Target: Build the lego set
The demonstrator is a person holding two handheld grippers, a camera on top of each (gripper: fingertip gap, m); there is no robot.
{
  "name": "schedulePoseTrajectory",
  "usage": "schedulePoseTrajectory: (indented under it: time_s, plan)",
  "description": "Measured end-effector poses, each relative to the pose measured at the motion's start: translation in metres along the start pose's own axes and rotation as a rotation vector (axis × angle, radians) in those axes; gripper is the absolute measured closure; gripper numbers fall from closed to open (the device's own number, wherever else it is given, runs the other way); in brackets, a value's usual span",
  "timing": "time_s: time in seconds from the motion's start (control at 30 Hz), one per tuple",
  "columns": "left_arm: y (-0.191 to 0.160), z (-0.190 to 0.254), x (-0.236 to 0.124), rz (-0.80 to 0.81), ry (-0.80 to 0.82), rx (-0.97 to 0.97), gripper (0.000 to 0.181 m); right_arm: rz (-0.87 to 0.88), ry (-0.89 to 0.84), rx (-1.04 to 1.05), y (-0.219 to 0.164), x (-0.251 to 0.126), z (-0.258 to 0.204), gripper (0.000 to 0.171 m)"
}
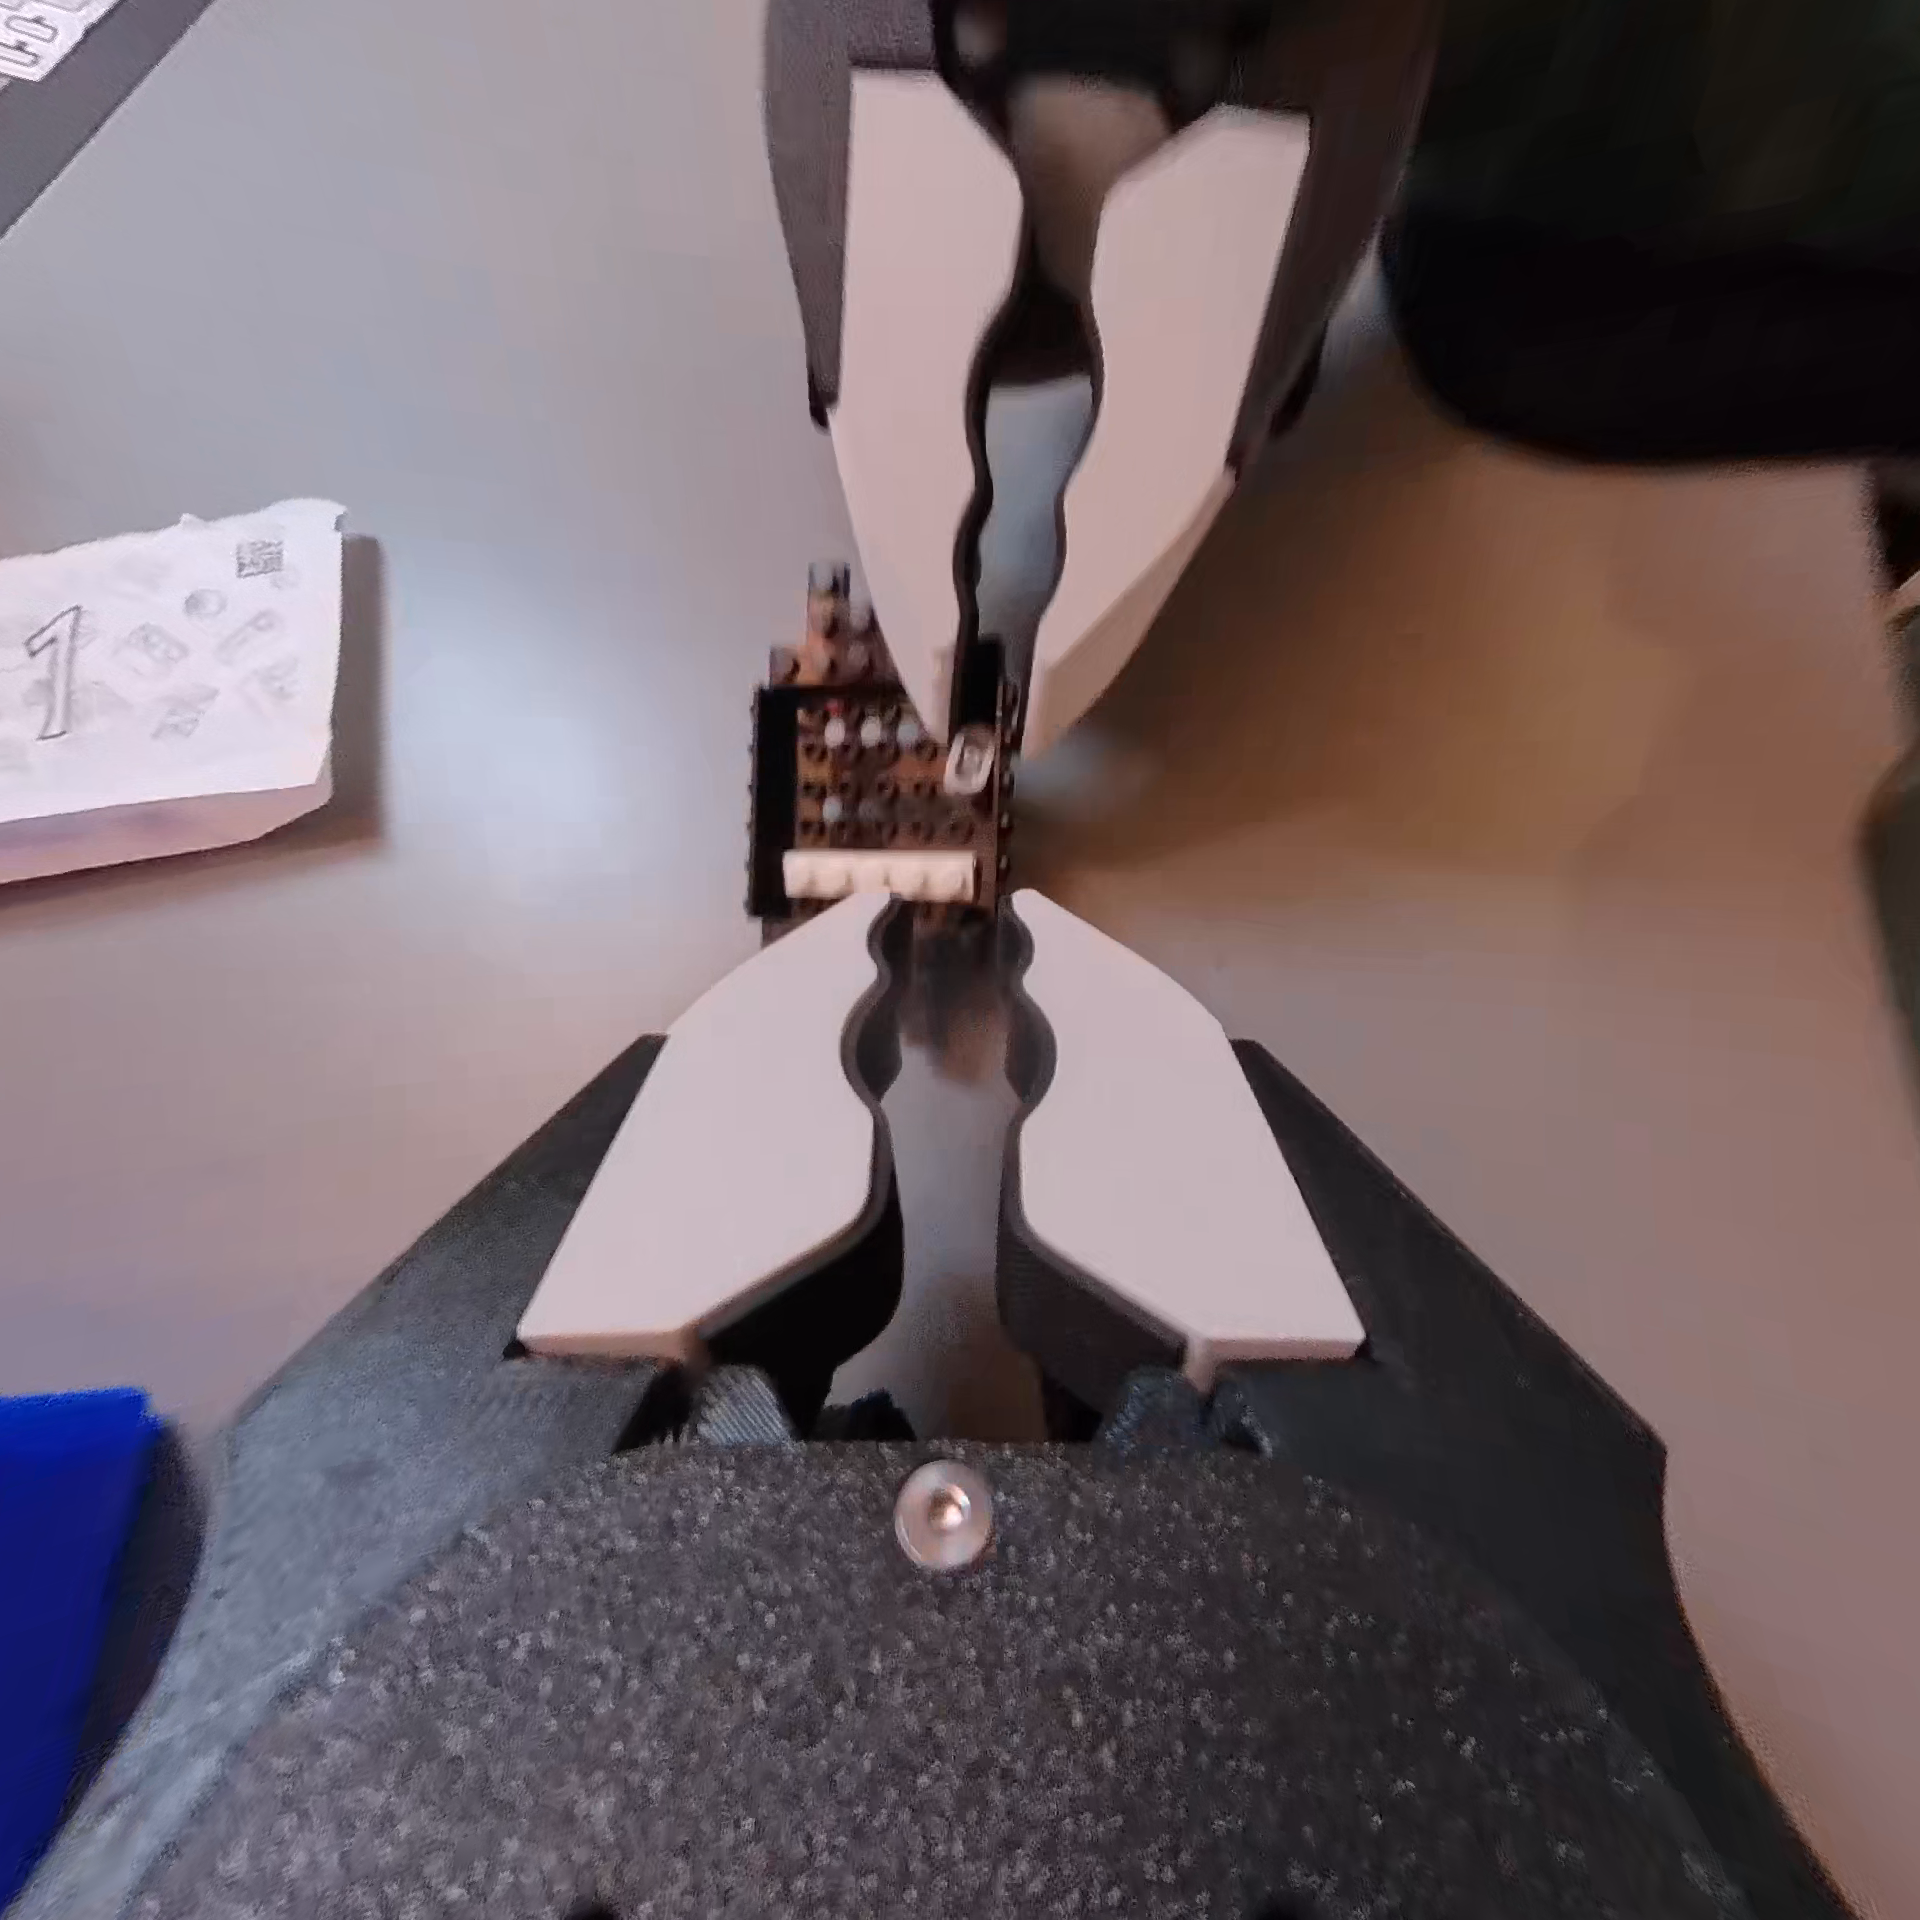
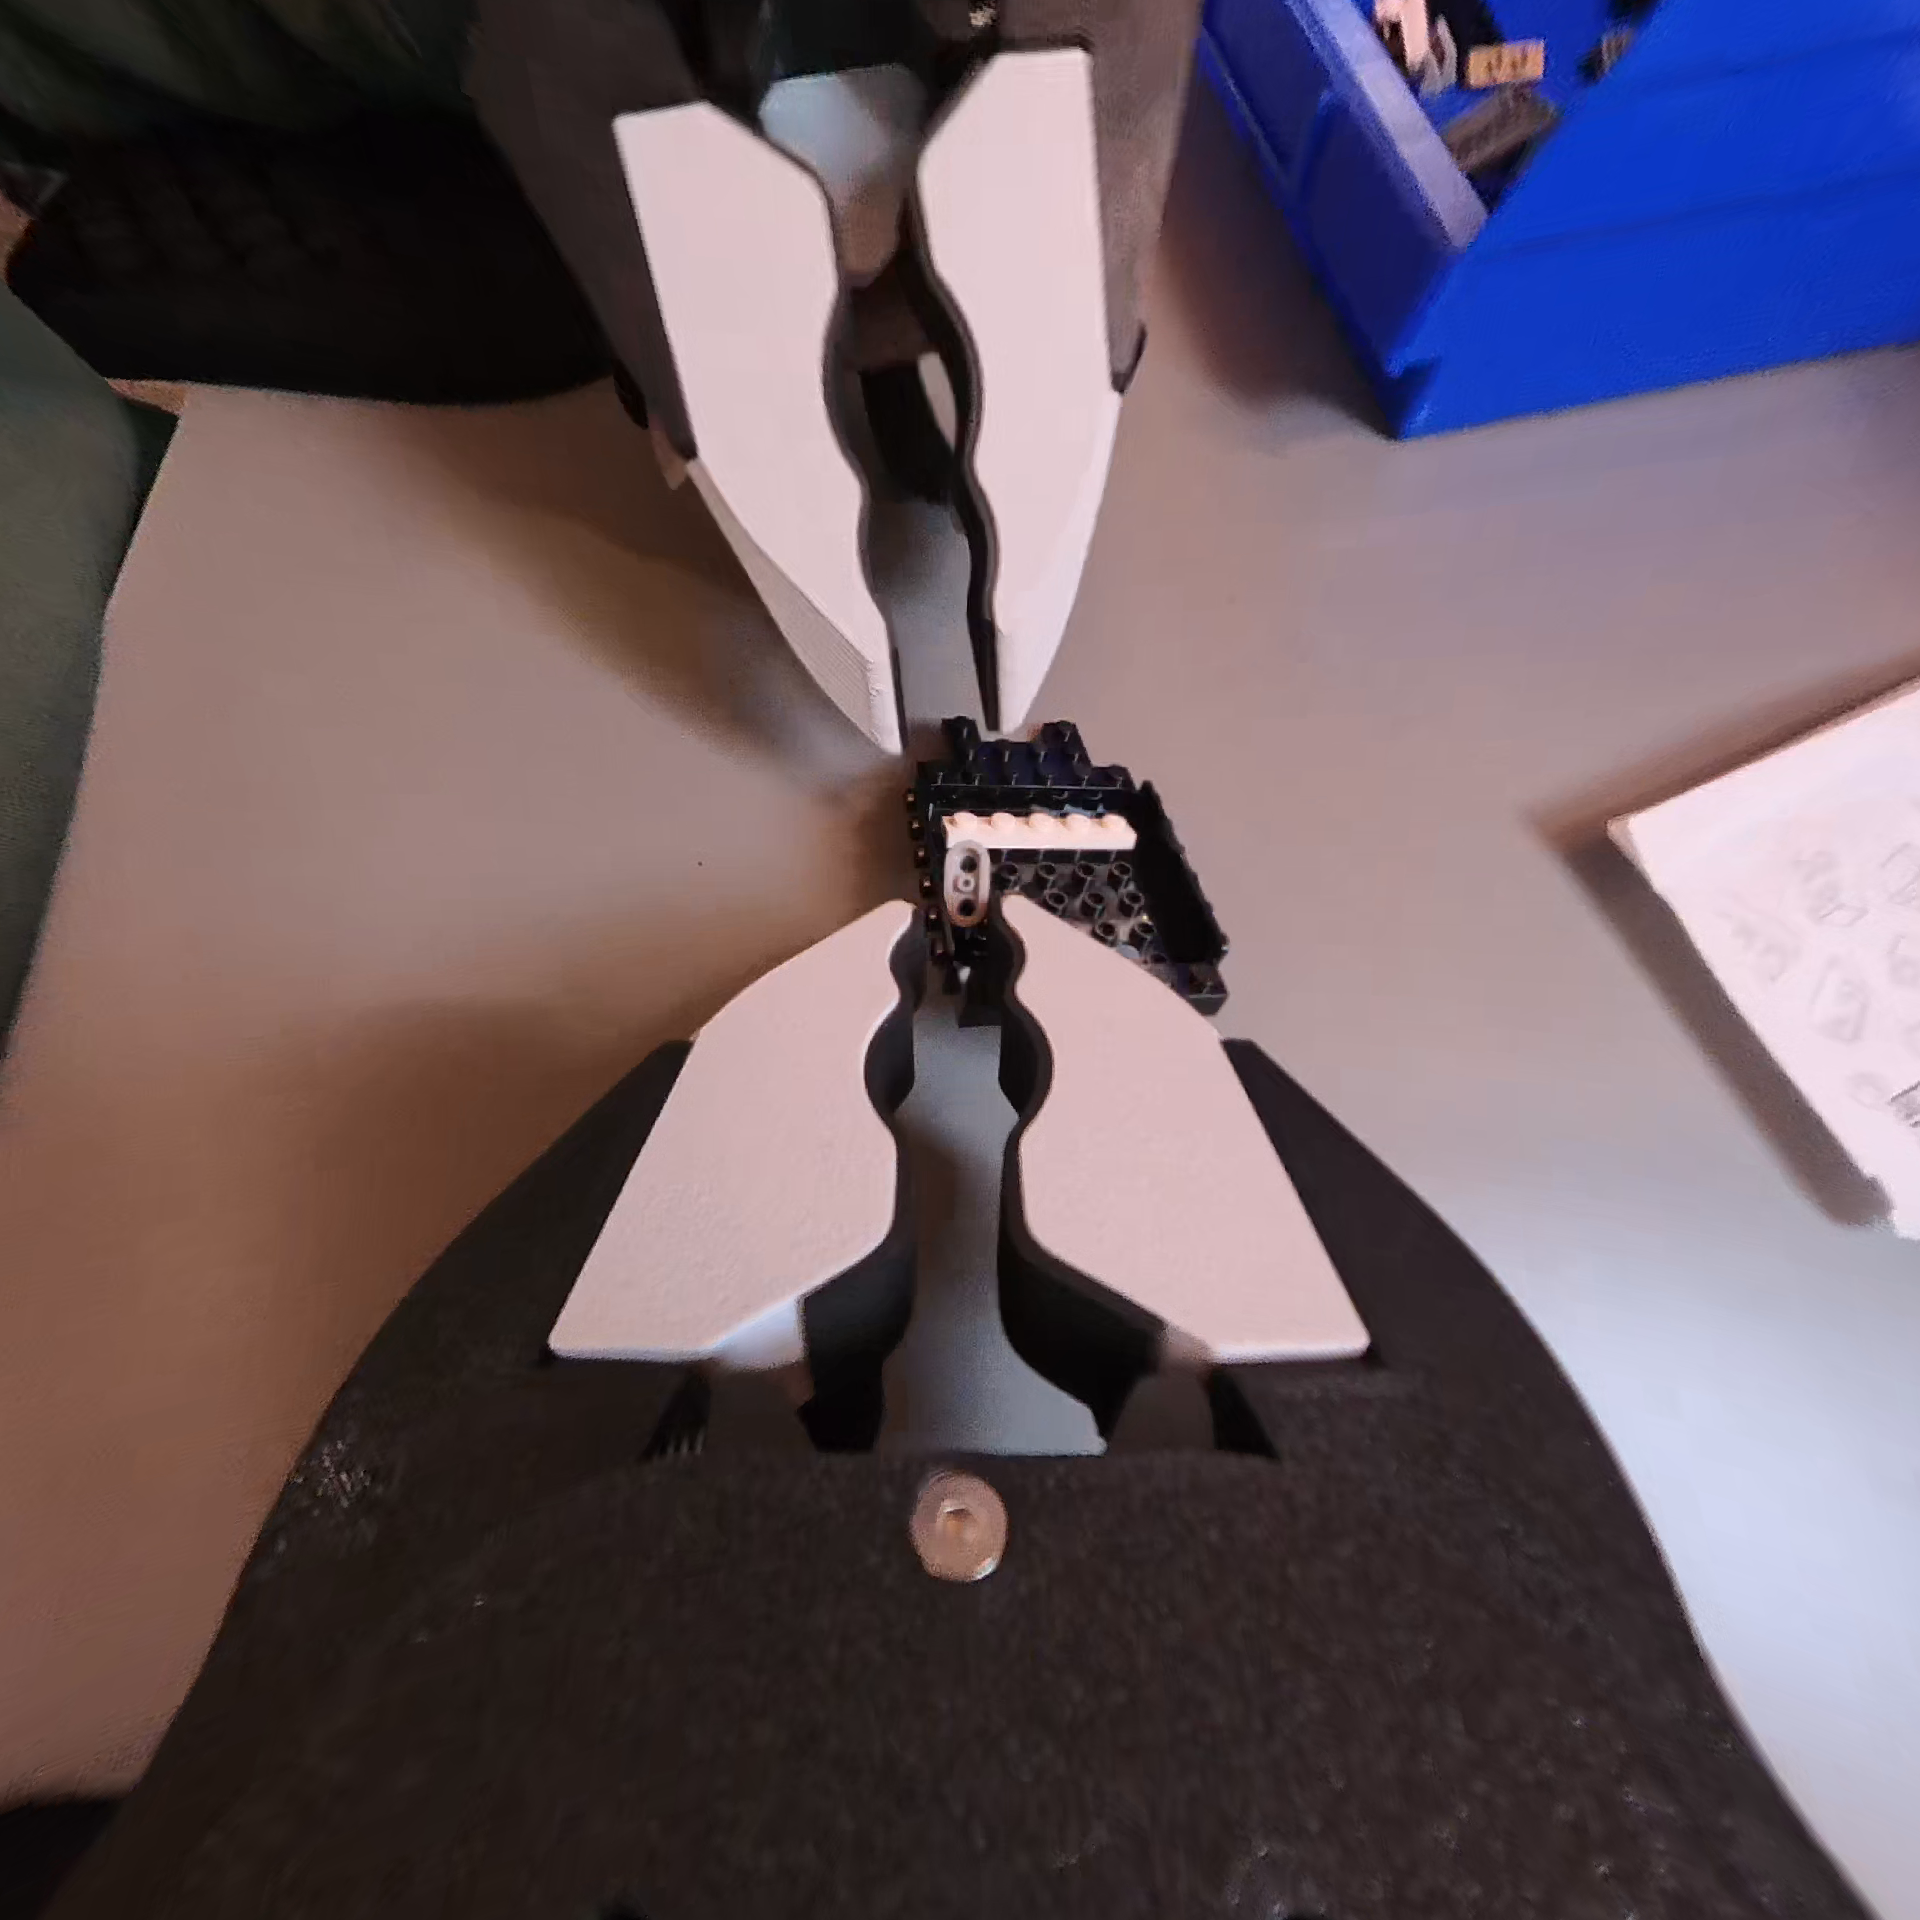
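Left wrist view: The left tool (image 1: 940, 914) has its fingers nearly closed, gripping the near edge of the black lego assembly (image 1: 883, 800), which sits between the two tools above the grey bench (image 1: 468, 364). A white studded plate (image 1: 883, 871) runs along the assembly's near side. The right tool (image 1: 982, 686) reaches in from the far side, fingers narrowly parted, tips pinching a small grey link piece (image 1: 968, 767) at the assembly's right corner. A torn paper bag (image 1: 156, 675) lies on the bench at left; a blue bin (image 1: 62, 1558) shows at near left.

Right wrist view: The right tool (image 2: 961, 925) is almost closed on the grey link piece (image 2: 966, 883) and the assembly's (image 2: 1091, 873) near left corner. The left tool (image 2: 940, 717) grips the far edge. The blue bin (image 2: 1558, 260) stands far right; the paper bag (image 2: 1787, 956) lies right.
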State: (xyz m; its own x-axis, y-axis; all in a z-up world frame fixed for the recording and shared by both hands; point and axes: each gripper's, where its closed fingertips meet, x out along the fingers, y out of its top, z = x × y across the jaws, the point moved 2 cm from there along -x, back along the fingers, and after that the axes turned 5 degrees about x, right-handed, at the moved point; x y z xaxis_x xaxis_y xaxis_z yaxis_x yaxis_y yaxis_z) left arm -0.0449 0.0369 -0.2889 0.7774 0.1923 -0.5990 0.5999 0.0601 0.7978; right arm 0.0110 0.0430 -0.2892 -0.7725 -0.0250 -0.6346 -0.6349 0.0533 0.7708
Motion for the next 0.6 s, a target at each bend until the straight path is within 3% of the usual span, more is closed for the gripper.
schedulePoseTrajectory:
  time_s: [0.2, 0.3, 0.43, 0.6]
  plan:
    - [0.006, 0.008, 0.009, 0.059, -0.145, -0.240, 0.164, -0.017, -0.052, -0.143, 0.004, 0.009, -0.008, 0.167]
    - [0.001, 0.001, 0.011, 0.025, -0.131, -0.292, 0.166, -0.039, -0.065, -0.158, 0.002, 0.011, -0.007, 0.167]
    - [-0.007, -0.018, -0.003, 0.014, -0.027, -0.308, 0.170, -0.036, -0.031, -0.081, 0.000, 0.004, -0.005, 0.160]
    - [-0.033, -0.062, -0.022, -0.078, 0.241, -0.328, 0.168, -0.004, 0.009, 0.005, 0.001, -0.010, -0.001, 0.151]
